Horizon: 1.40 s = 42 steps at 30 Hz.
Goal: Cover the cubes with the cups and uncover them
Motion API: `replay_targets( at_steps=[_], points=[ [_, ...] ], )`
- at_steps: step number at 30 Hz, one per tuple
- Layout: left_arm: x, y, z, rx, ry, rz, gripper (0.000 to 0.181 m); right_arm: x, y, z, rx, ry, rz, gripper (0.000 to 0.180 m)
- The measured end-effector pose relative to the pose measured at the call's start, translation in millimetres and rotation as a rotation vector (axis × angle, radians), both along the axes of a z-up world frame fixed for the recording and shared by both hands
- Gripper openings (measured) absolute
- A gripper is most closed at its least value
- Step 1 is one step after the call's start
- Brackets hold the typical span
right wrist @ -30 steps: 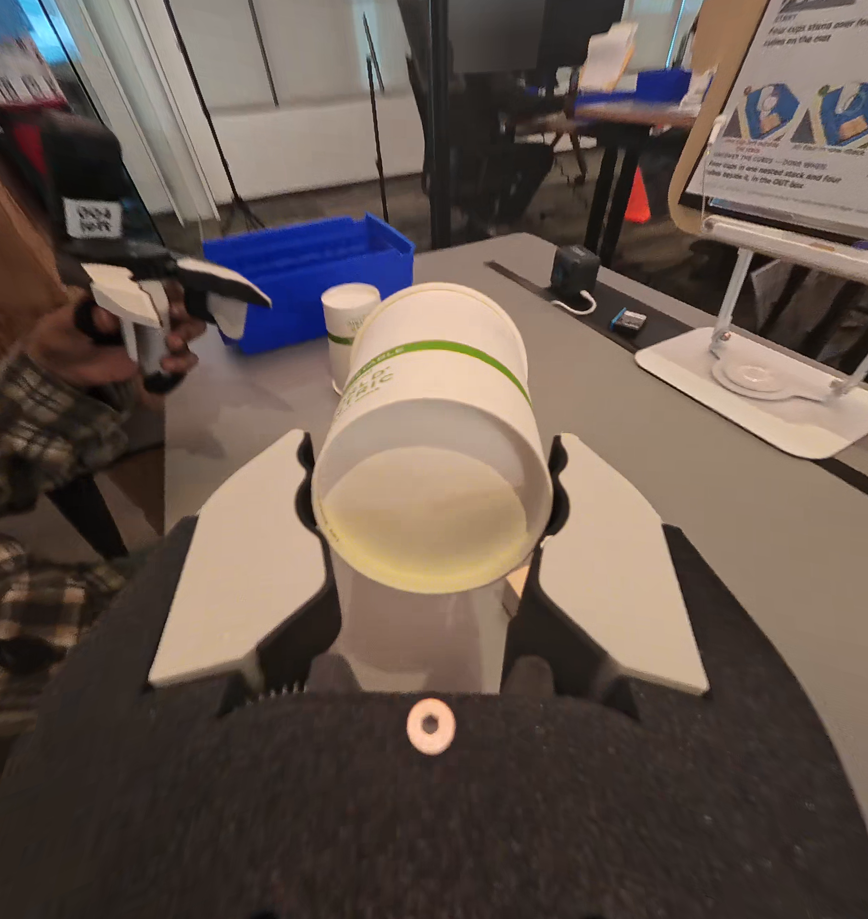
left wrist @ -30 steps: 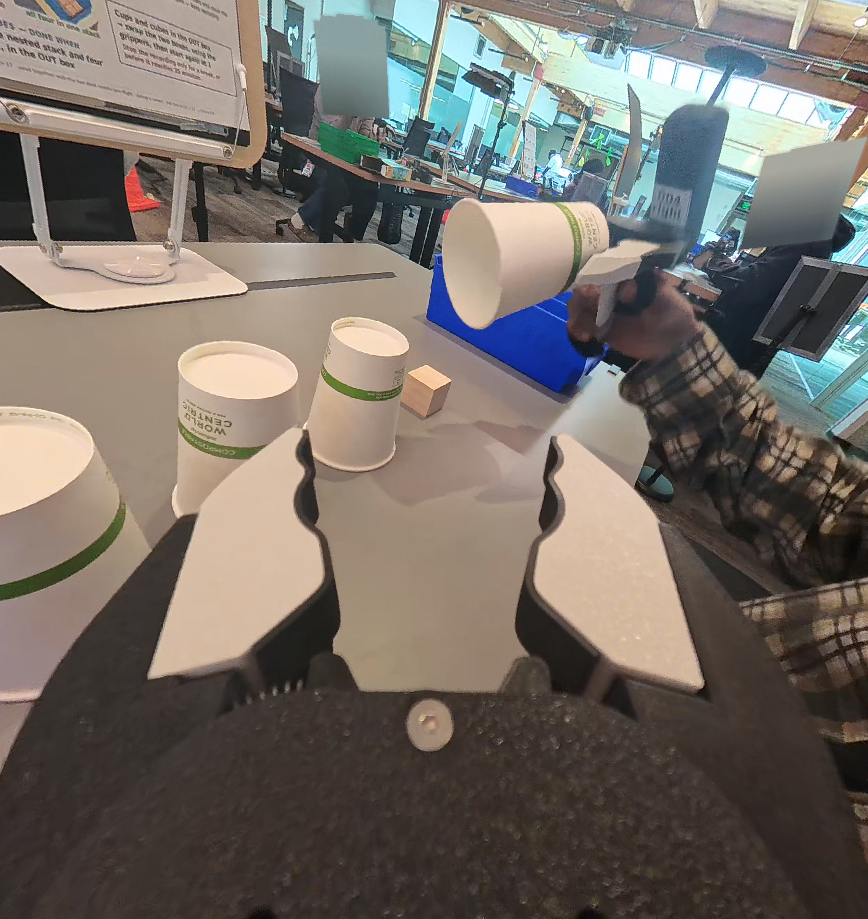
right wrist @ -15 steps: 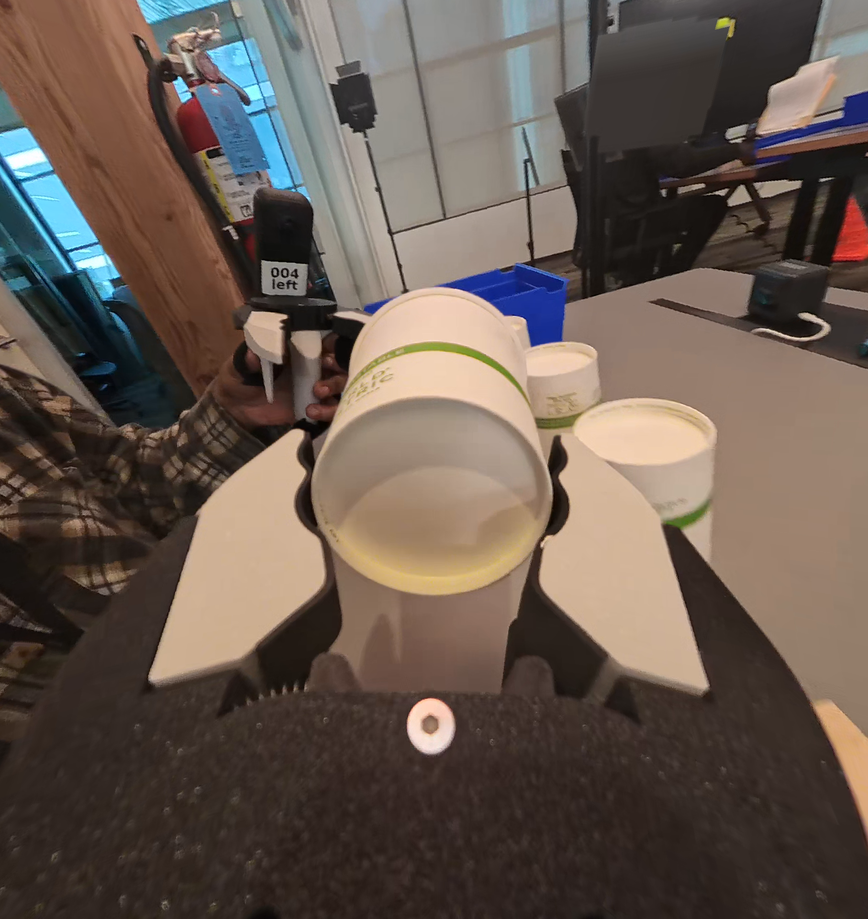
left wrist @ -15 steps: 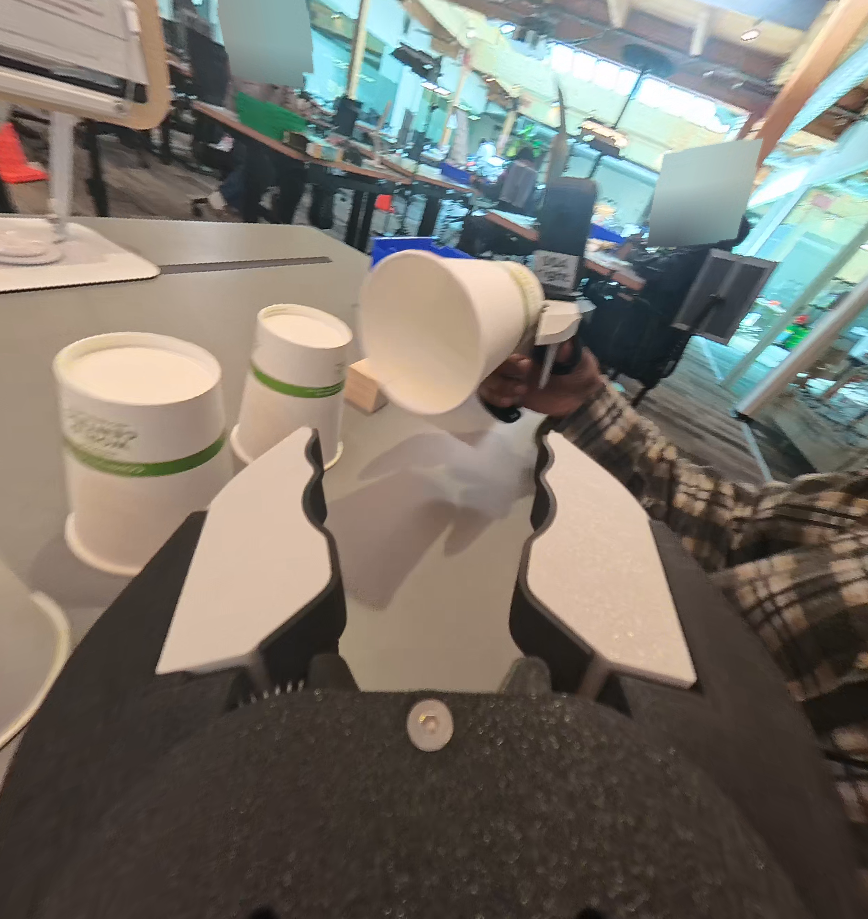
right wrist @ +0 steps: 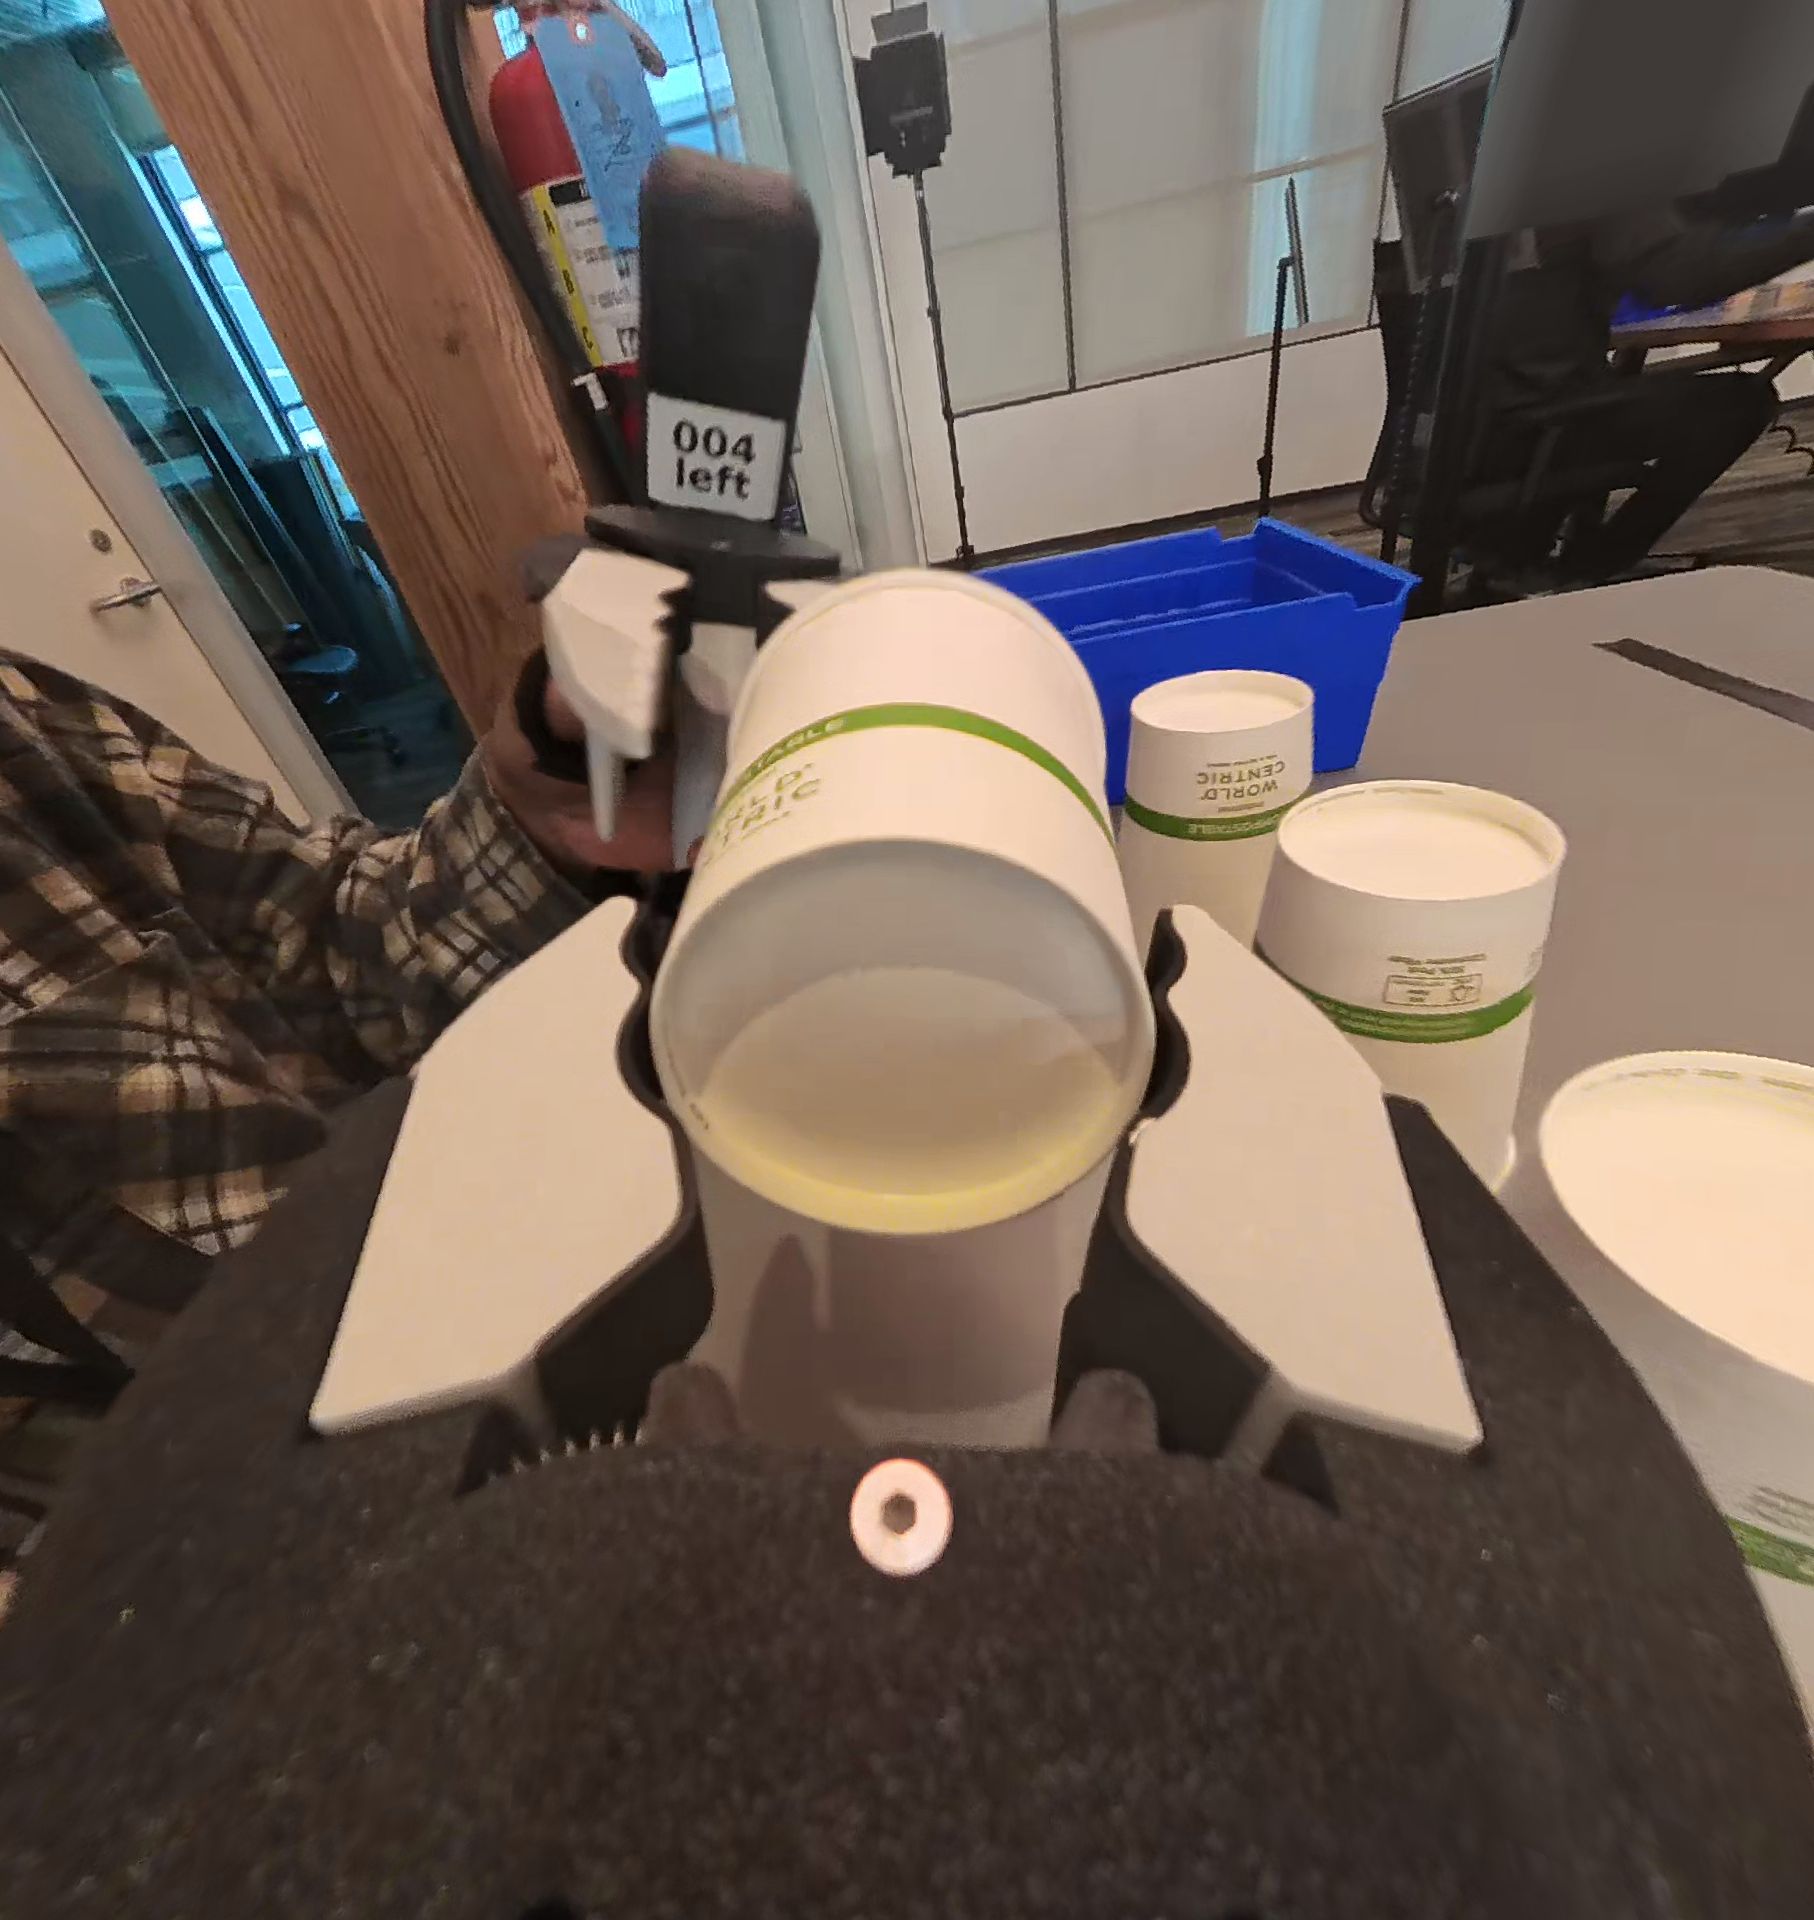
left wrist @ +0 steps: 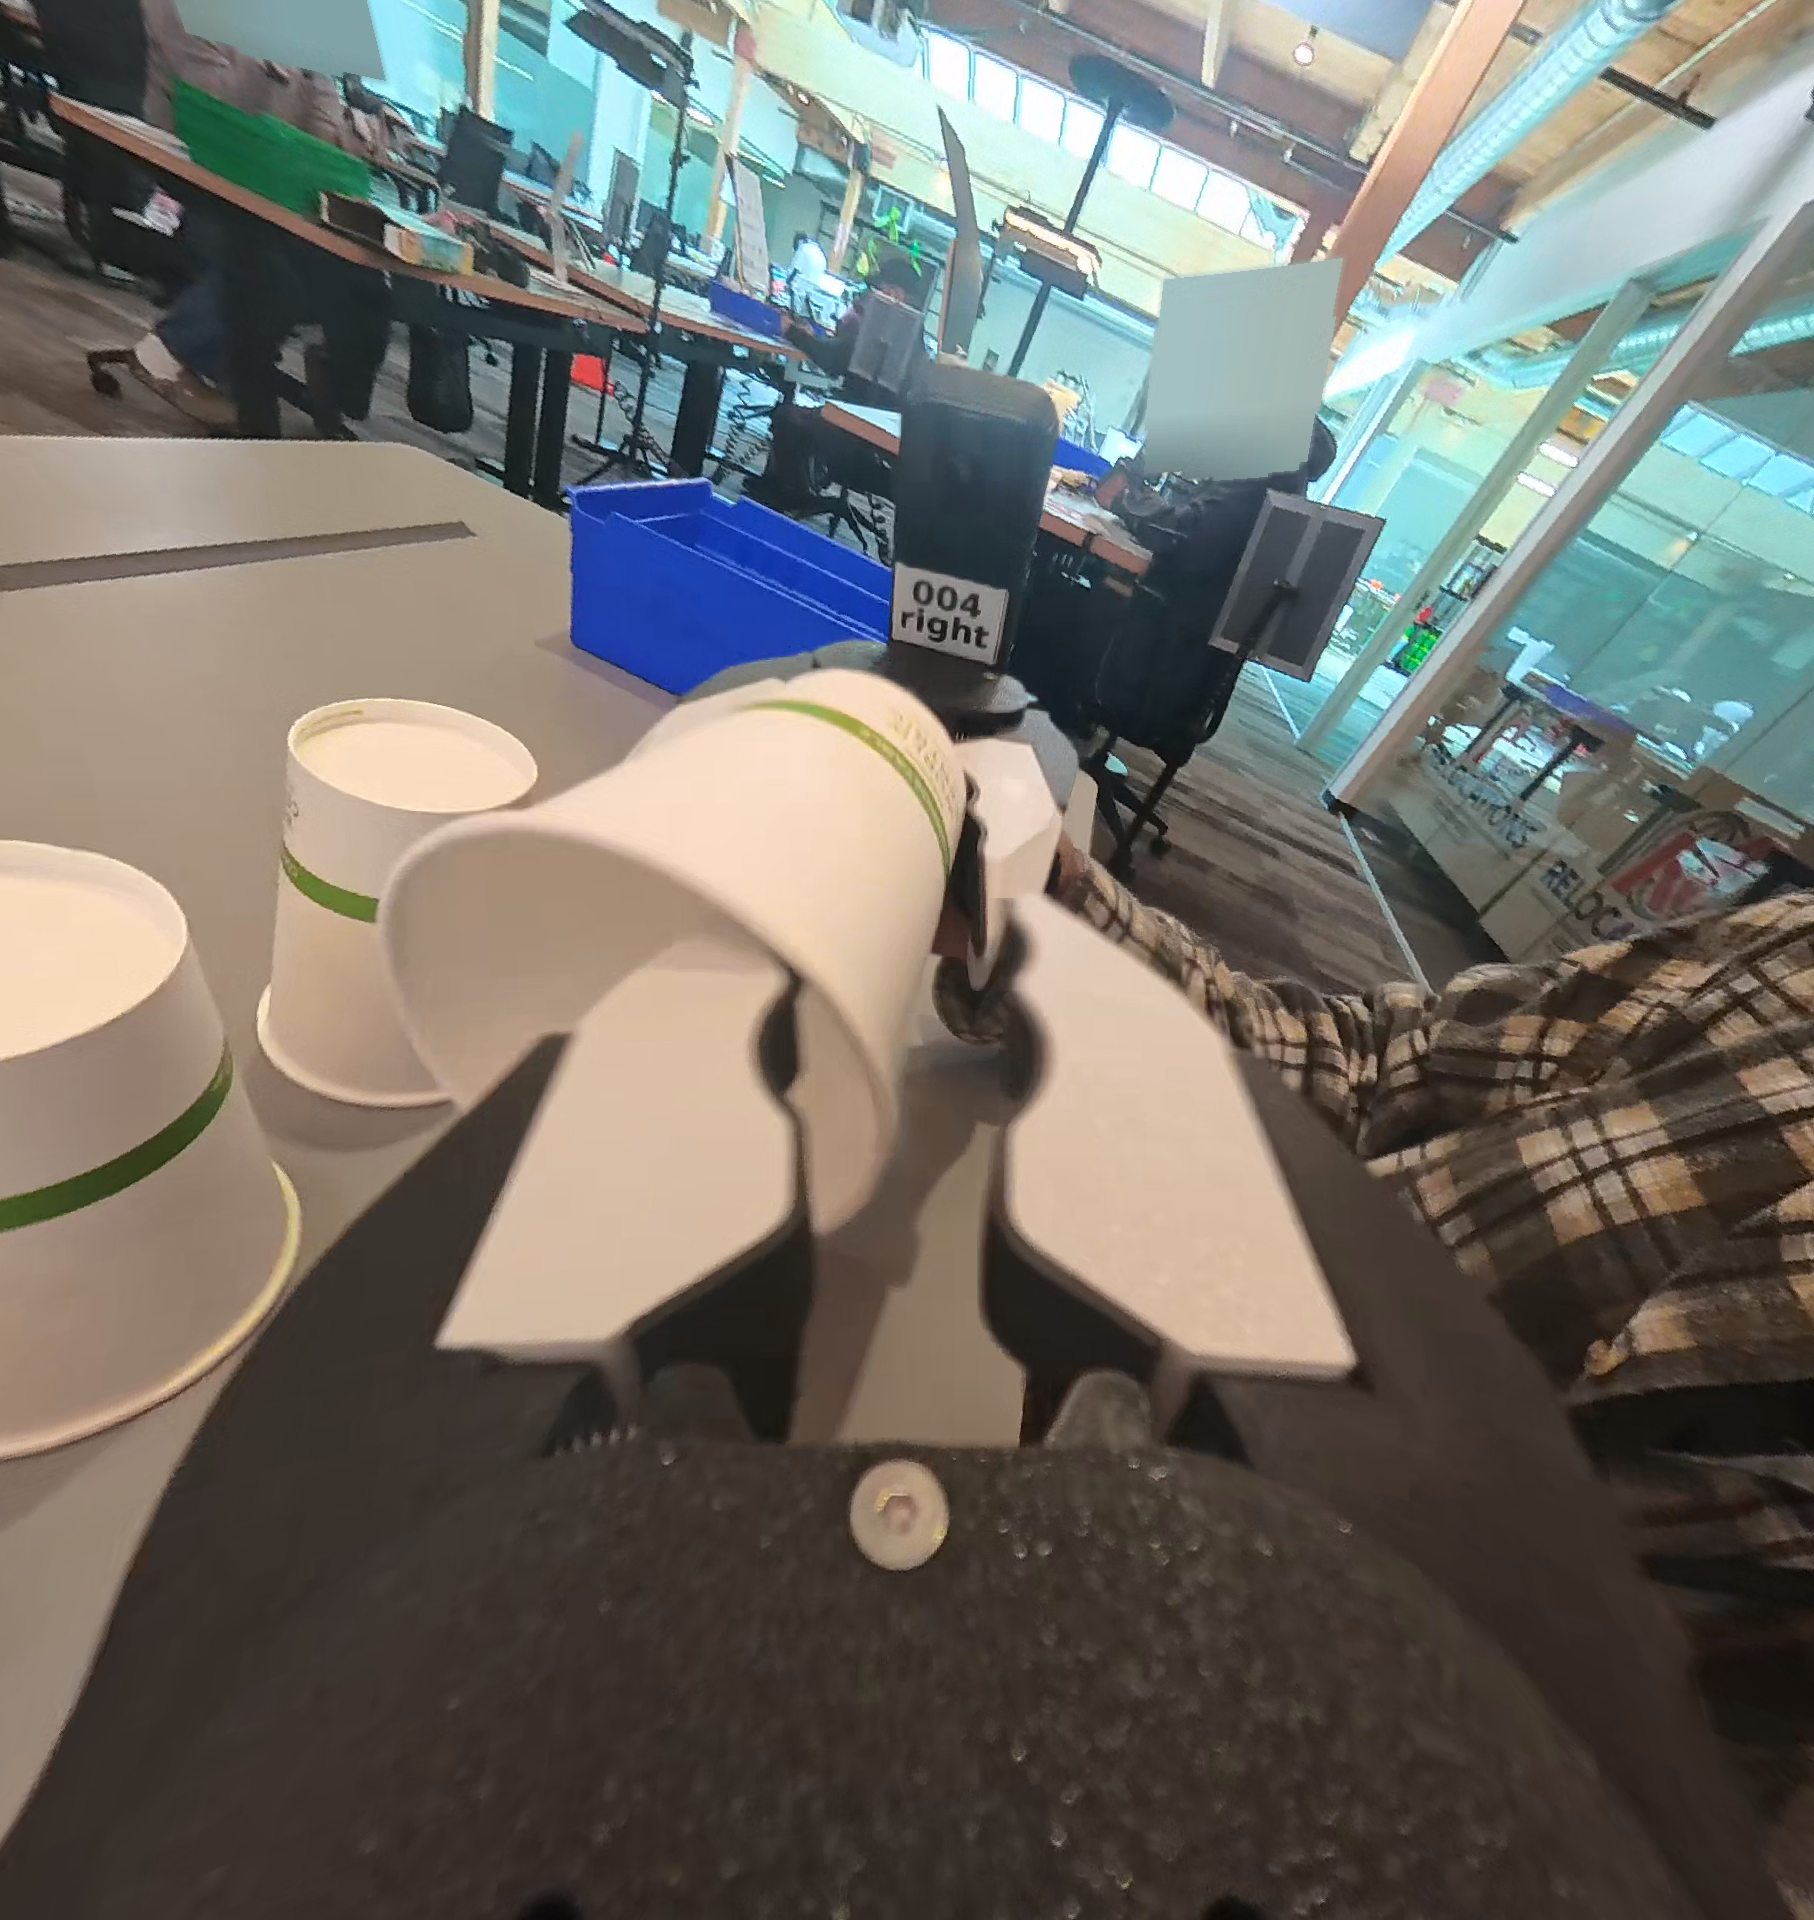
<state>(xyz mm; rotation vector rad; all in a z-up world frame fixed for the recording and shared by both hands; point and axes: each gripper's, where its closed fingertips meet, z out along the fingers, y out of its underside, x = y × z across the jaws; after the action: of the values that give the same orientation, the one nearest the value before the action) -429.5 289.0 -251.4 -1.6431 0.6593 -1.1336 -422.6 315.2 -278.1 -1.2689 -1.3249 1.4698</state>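
Note:
My right gripper (right wrist: 898, 935) is shut on a white paper cup with a green band (right wrist: 913, 790), held on its side above the table with the mouth towards my left gripper. In the left wrist view the cup (left wrist: 737, 862) fills the middle, and its rim wall lies between the fingers of my left gripper (left wrist: 903, 966), which stands partly open. Table shows between the cup wall and the right finger. Two upside-down cups (left wrist: 404, 883) (left wrist: 61, 1122) stand to the left. The right wrist view shows three upside-down cups (right wrist: 1220, 790) (right wrist: 1402, 966) (right wrist: 1713, 1299). No cube is in view.
A blue bin (left wrist: 695, 603) sits at the far edge of the grey table (left wrist: 207, 623); it also shows in the right wrist view (right wrist: 1194, 613). A plaid sleeve (left wrist: 1505, 1091) is on the right. Desks, chairs and a glass wall lie beyond.
The right gripper has brought the cup close to the left gripper, mouth first. The left fingers have narrowed and now straddle the cup's rim. The wooden cube has gone out of view.

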Motion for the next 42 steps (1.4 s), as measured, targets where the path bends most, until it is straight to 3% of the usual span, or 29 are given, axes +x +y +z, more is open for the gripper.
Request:
replay_targets(
  at_steps=[2,3,8,14,19,24,26,27,28,29,31,33,38,42],
  points=[
    [-0.4,-1.9,2.6,0.006,0.01,-0.041,0.01,-1.1,-5.7,-5.2,0.018,-0.021,0.023,0.089],
    [0.8,-3.4,2.5,-0.01,0.026,-0.07,0.007,-0.9,-7.1,-10.9,0.037,-0.053,0.027,0.089],
    [-3.0,-0.9,-6.6,0.019,0.385,-0.146,0.005,23.7,1.2,-37.8,0.165,-0.295,0.005,0.108],
    [-9.2,-13.2,-14.9,0.196,0.917,-0.37,0.004,31.5,7.3,-18.5,0.208,-0.416,0.061,0.116],
    [4.2,-21.7,-18.8,0.285,1.068,-0.496,0.004,16.4,-5.4,-9.2,0.195,-0.438,0.169,0.116],
    [24.9,-22.0,-12.2,0.374,1.051,-0.566,0.005,11.0,-19.3,-14.9,0.169,-0.443,0.22,0.107],
    [32.4,-22.1,-10.3,0.401,1.041,-0.593,0.006,13.1,-22.5,-17.4,0.145,-0.444,0.238,0.086],
    [34.0,-19.7,-9.1,0.414,1.039,-0.585,0.007,14.8,-21.3,-18.0,0.128,-0.444,0.225,0.085],
    [36.5,-16.1,-5.7,0.427,1.018,-0.557,0.015,17.1,-18.0,-18.0,0.119,-0.437,0.198,0.085],
    [38.9,-11.7,-1.0,0.431,0.985,-0.514,0.034,20.4,-14.6,-17.1,0.118,-0.417,0.168,0.085],
    [38.6,-1.2,10.3,0.431,0.92,-0.396,0.062,31.6,-4.8,-14.0,0.106,-0.361,0.078,0.085],
    [35.7,4.5,25.4,0.437,0.805,-0.279,0.079,50.6,10.9,-10.5,0.09,-0.296,-0.061,0.085],
    [18.5,1.7,45.0,0.363,0.479,-0.117,0.081,127.4,63.9,-19.2,0.081,-0.214,-0.502,0.085],
    [7.9,-3.2,39.2,0.303,0.345,-0.073,0.08,186.3,93.5,-50.7,0.04,-0.294,-0.759,0.085]
  ],
)
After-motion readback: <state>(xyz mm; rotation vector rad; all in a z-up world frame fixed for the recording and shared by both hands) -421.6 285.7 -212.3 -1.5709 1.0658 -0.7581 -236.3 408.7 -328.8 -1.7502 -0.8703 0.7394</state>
